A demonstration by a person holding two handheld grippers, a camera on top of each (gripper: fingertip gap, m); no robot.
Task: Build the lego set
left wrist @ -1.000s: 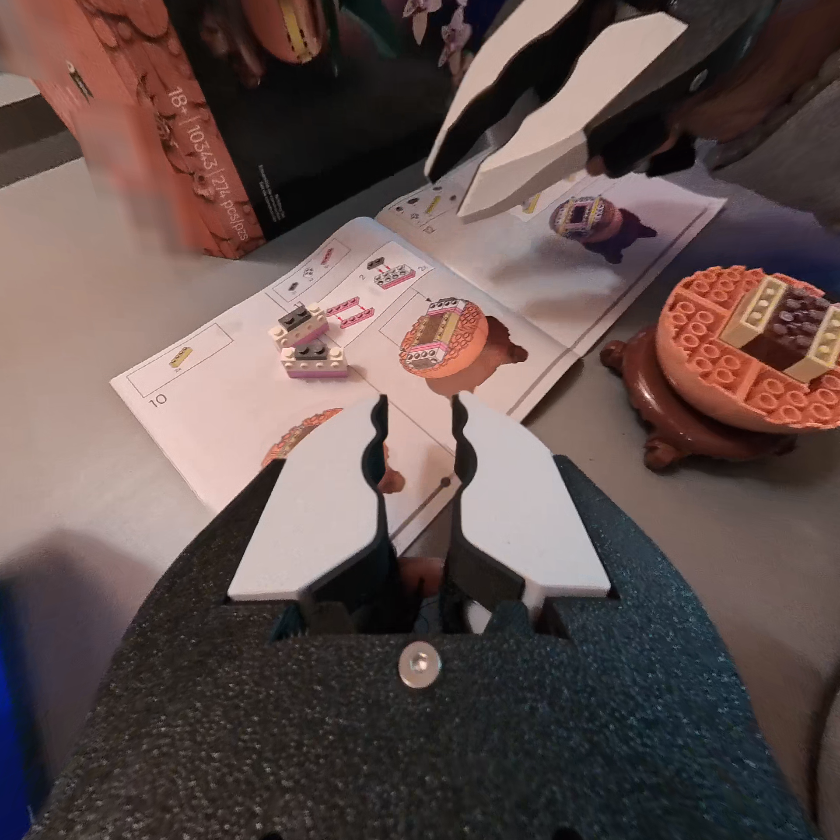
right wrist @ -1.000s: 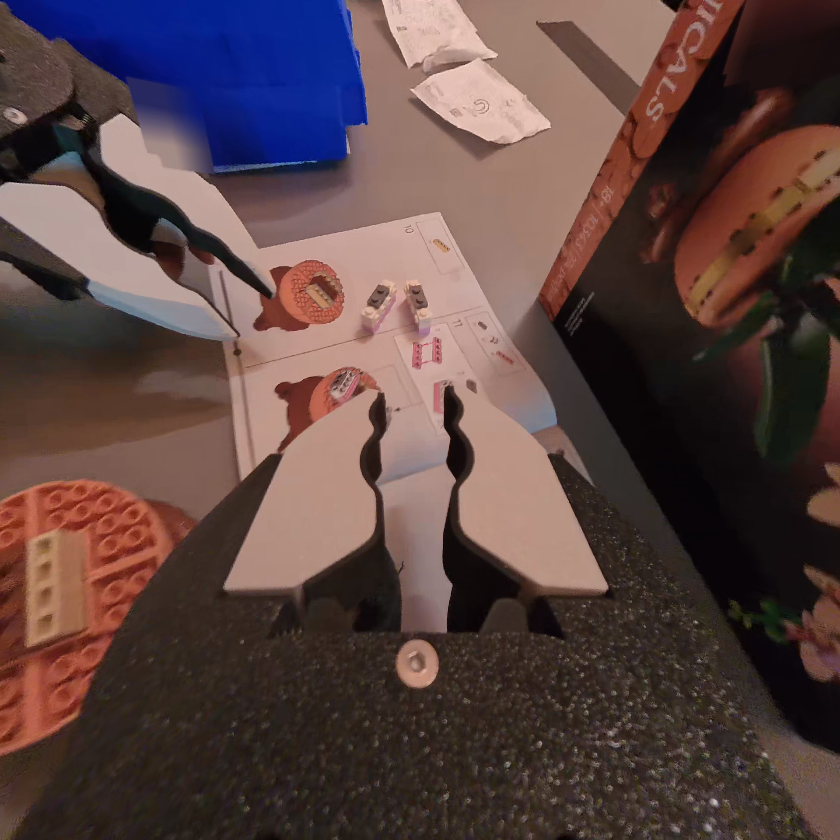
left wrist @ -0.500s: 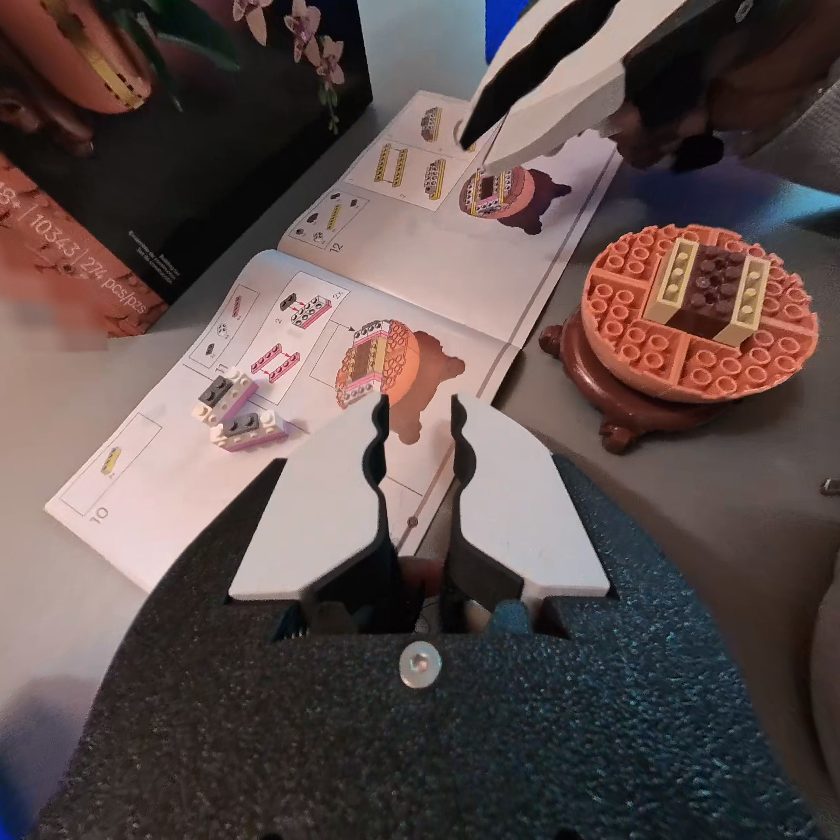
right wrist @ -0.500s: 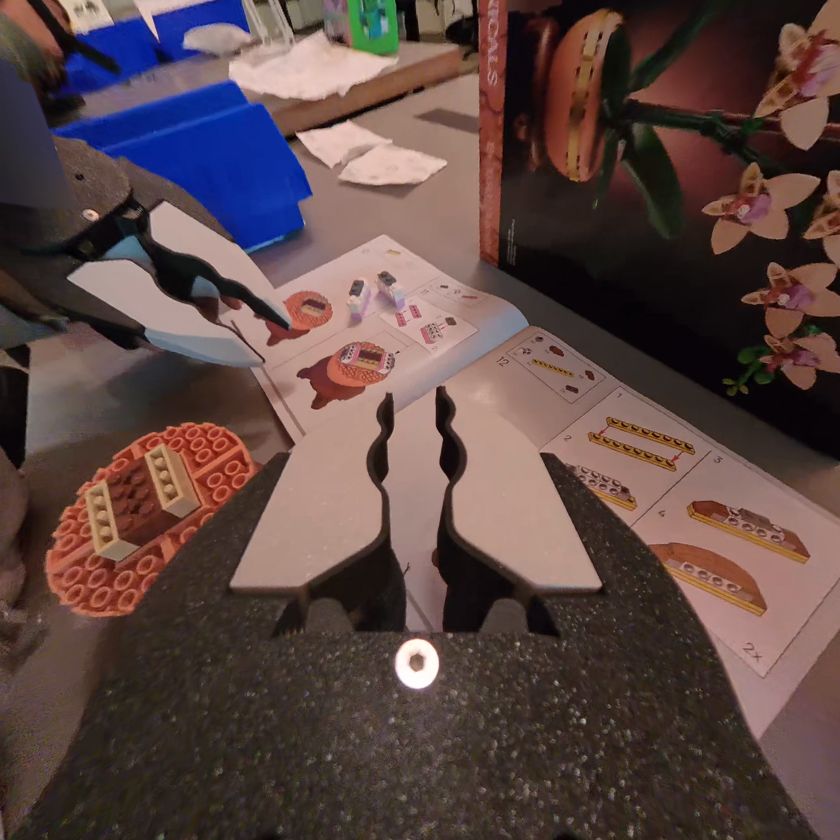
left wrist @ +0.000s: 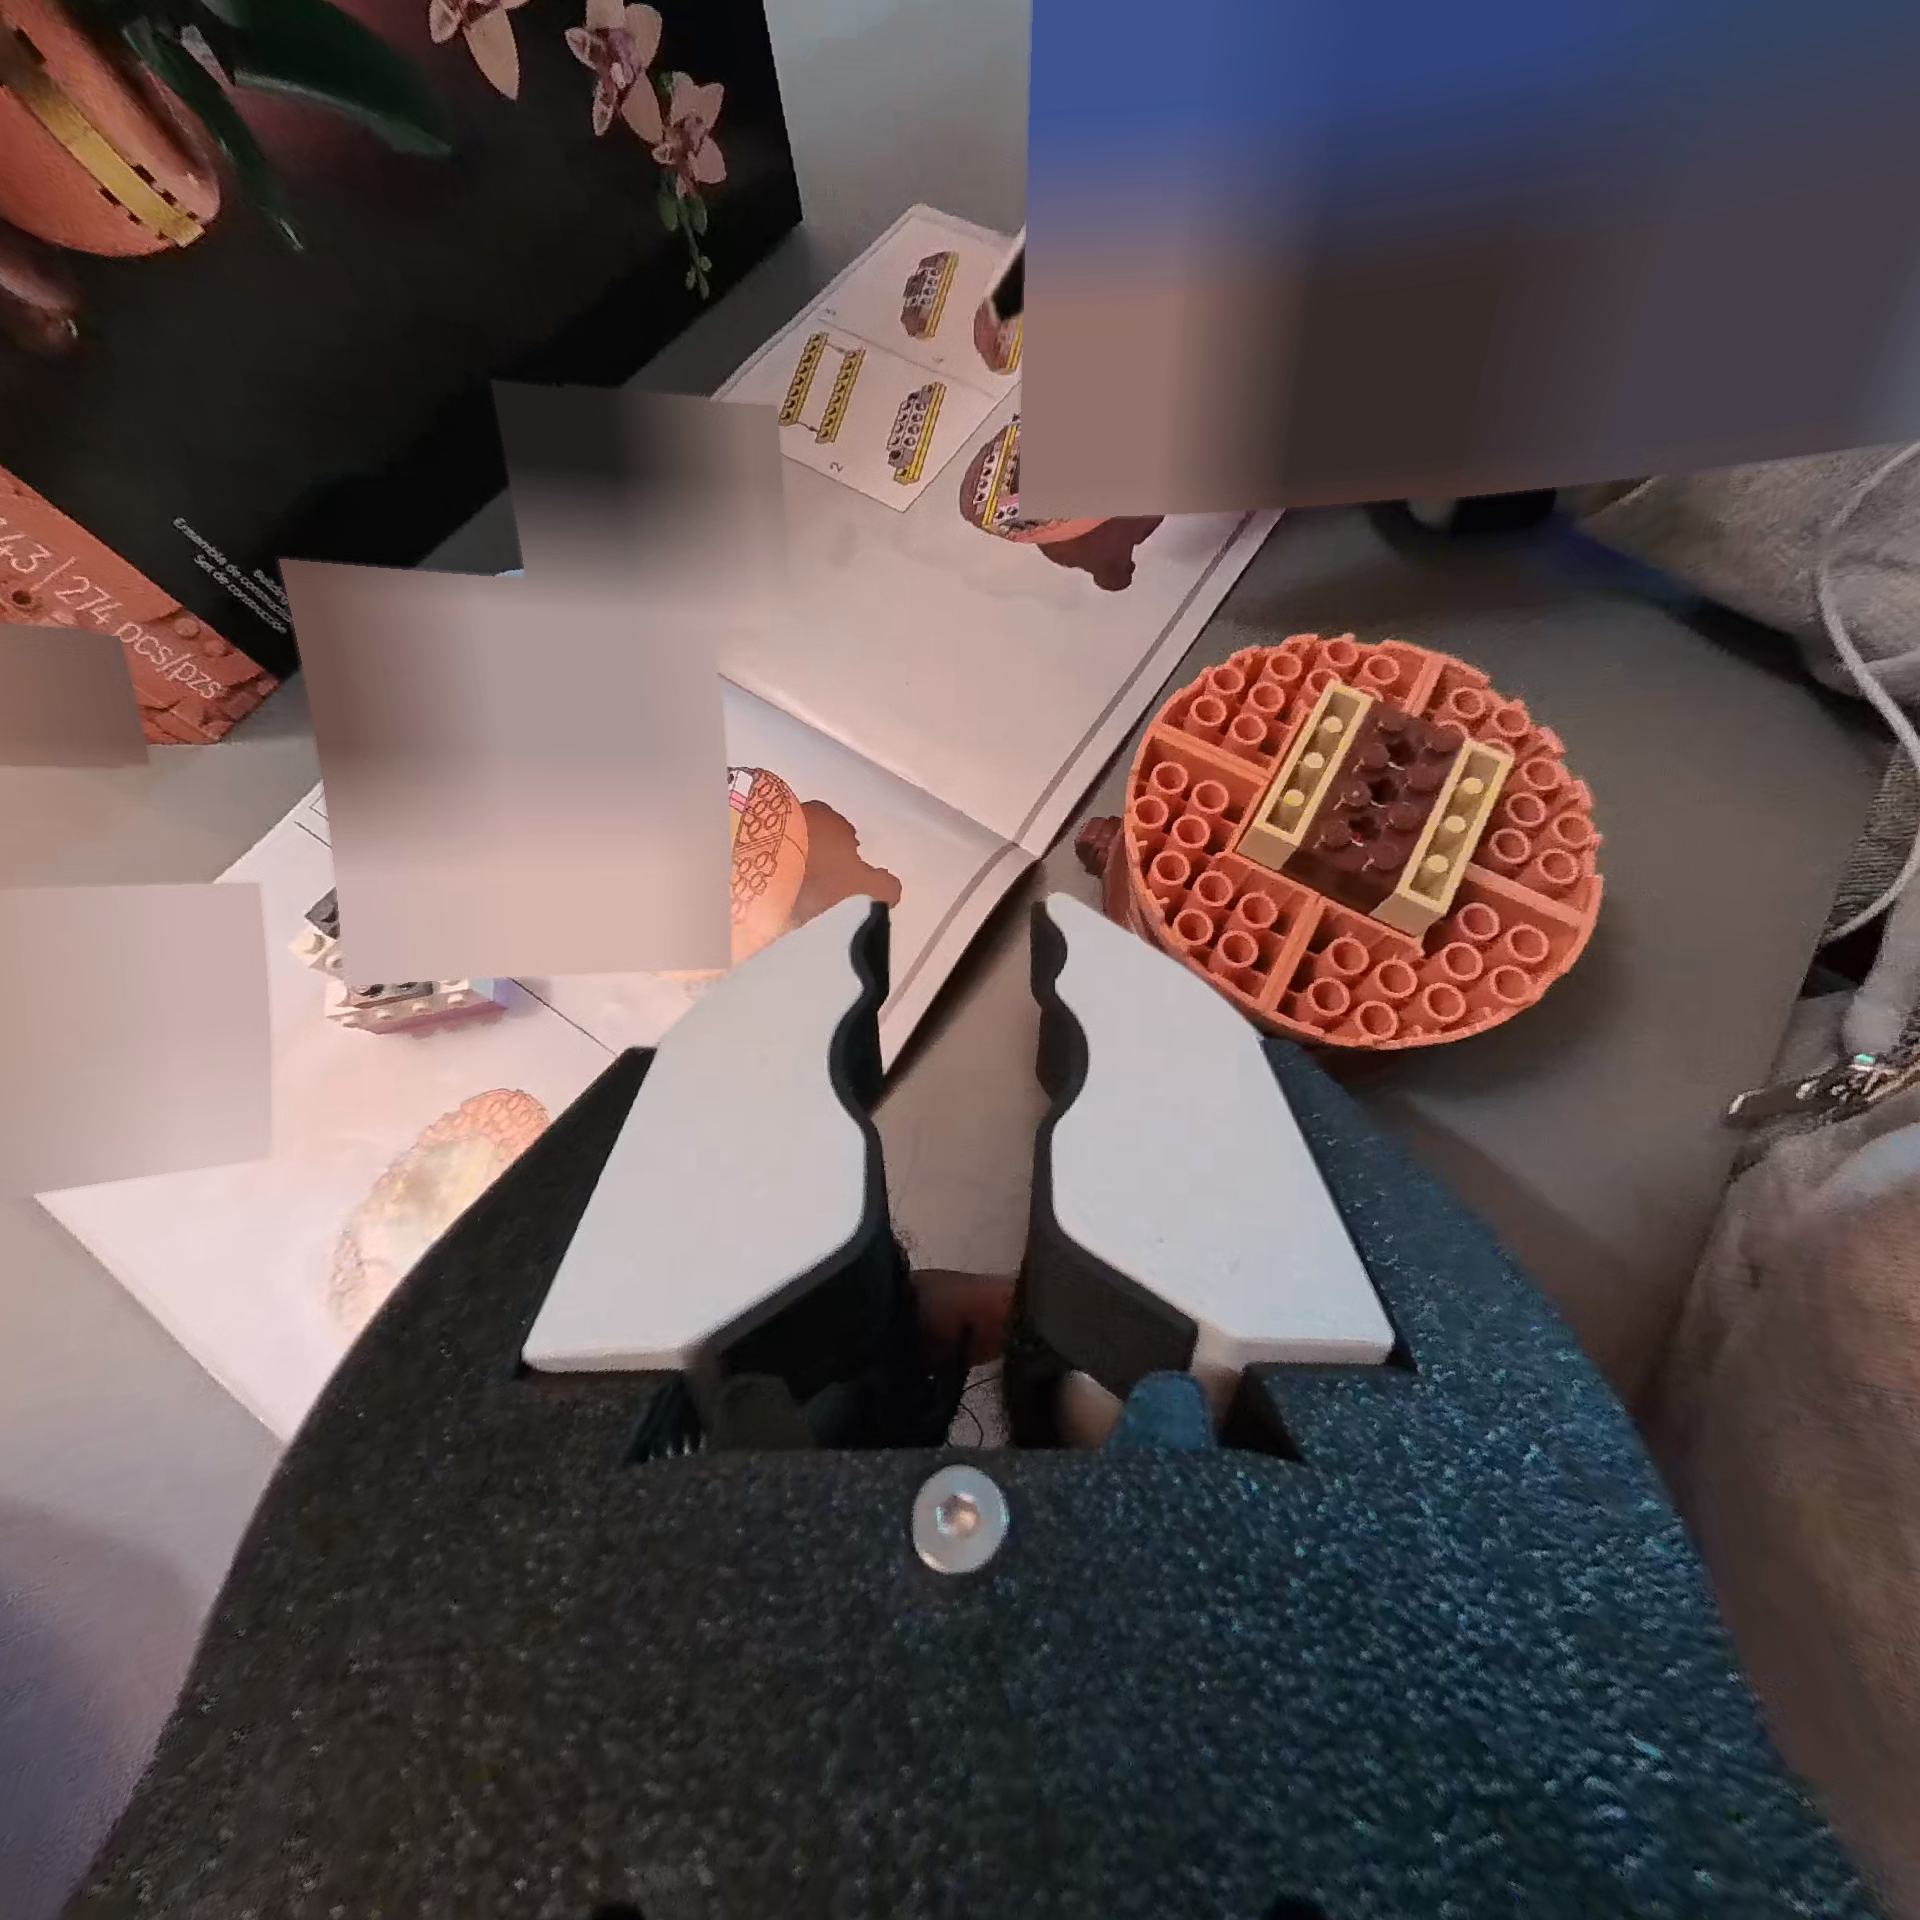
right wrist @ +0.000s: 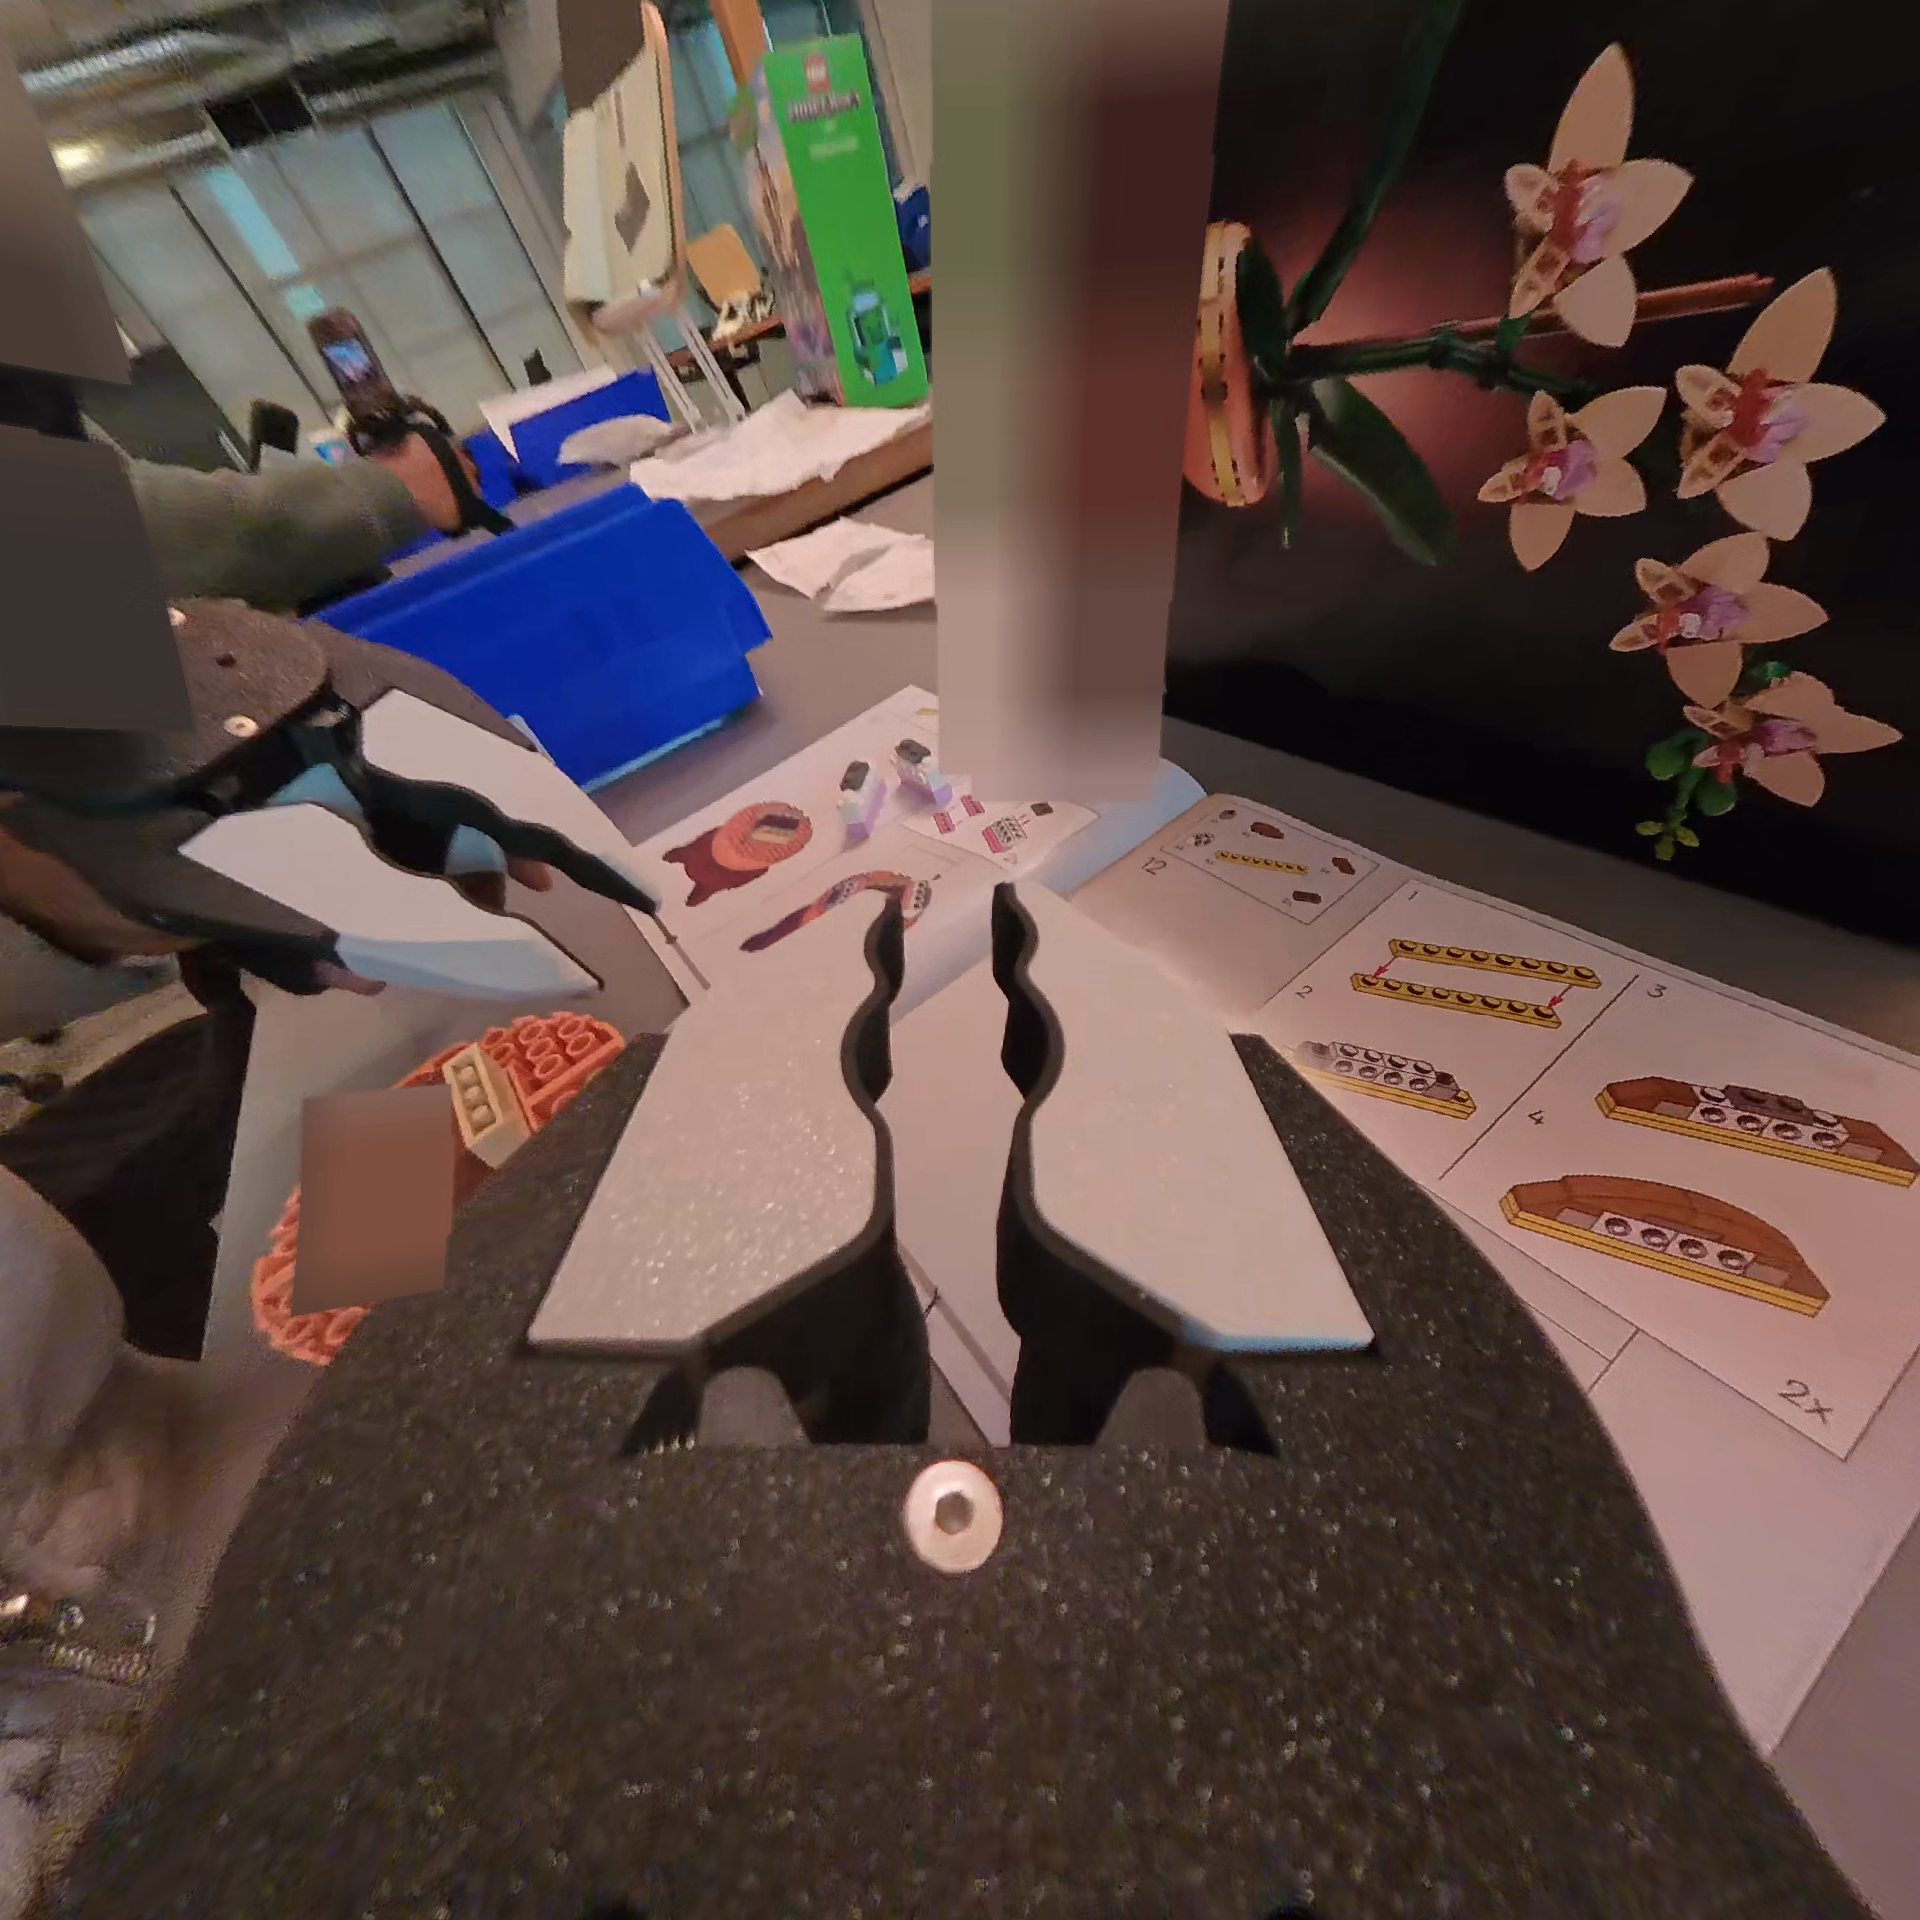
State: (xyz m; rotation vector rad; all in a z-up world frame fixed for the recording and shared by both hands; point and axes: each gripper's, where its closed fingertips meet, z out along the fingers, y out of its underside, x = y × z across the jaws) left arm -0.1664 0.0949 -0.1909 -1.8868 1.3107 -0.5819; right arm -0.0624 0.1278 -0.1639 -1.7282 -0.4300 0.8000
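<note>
The round coral studded base (left wrist: 1361, 852) sat on the grey table (left wrist: 1455, 1195) beside the open instruction booklet (left wrist: 935, 717), carrying a brown block between two tan bricks. The dark set box (right wrist: 1558, 416) bore printed lettering. Blurred patches hid much of the booklet. The left gripper (left wrist: 958, 920) and right gripper (right wrist: 943, 904) both stood parted and empty.

box (left wrist: 343, 312): printed text | booklet (right wrist: 1558, 1091): step numbers | green box (right wrist: 847, 229): logo
</note>
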